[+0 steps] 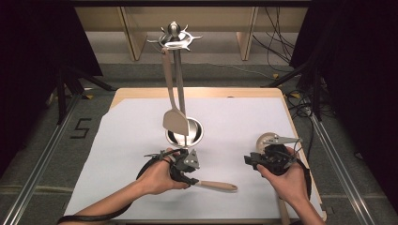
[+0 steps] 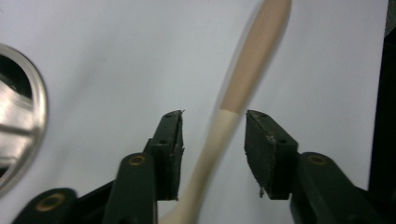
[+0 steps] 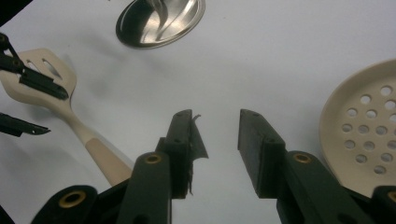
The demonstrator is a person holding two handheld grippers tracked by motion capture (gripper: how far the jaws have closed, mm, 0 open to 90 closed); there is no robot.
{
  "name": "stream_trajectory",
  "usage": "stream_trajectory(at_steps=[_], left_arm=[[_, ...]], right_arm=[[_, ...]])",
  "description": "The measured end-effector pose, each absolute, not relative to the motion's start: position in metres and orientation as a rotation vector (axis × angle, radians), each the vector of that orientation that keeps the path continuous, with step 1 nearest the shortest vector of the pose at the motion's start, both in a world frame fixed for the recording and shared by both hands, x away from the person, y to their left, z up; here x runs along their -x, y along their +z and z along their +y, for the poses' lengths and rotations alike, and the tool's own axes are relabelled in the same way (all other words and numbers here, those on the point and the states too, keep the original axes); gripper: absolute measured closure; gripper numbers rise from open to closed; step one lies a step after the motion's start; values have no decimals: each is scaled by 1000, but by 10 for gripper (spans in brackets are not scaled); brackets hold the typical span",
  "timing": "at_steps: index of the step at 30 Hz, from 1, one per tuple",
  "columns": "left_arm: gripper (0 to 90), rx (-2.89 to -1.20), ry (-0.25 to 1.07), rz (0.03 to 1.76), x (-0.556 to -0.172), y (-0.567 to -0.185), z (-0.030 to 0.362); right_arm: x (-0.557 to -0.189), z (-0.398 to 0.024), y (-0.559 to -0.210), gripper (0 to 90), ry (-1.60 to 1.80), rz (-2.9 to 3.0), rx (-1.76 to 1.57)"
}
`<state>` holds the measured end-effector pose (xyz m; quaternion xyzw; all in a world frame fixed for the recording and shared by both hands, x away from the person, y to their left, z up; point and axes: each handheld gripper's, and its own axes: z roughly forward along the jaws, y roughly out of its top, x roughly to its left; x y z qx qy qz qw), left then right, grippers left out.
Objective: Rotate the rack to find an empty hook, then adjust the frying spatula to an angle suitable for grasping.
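A beige slotted spatula with a wooden handle (image 1: 217,186) lies on the white sheet (image 1: 122,140) near the front. My left gripper (image 1: 191,180) stands over it. In the left gripper view the handle (image 2: 247,70) runs between the jaws of the left gripper (image 2: 214,121), which is open with a gap on both sides. My right gripper (image 1: 249,159) points left, and my right gripper (image 3: 215,116) is open with nothing between its pads. A beige perforated skimmer (image 1: 266,139) (image 3: 364,135) lies just beside it. The right gripper view has the spatula head (image 3: 49,70) at its left.
A metal utensil stand (image 1: 174,37) rises from a round steel base (image 1: 195,136) (image 3: 161,21) at the table's middle, with a flat turner (image 1: 175,121) hanging from its hook crown. Table edges run left and right, with dark frames and cables beyond.
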<state>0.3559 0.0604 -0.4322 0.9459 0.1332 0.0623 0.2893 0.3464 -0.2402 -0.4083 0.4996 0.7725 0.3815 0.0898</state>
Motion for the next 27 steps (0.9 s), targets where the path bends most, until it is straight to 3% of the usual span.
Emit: stream_trajectory(at_steps=[2,15,27], left_arm=[[507,-2501,145,351,-359,-431,61],[441,-2495,158,332,-367,-425,62],[512,-2715,96,128,-375,-433,46]], right_arm=[[-346,-240,-409,662,1146,2290,-1511],[-347,-243,-404,662,1141,2269,-1508],[-352,-244,-405,662,1133,2300,-1494]])
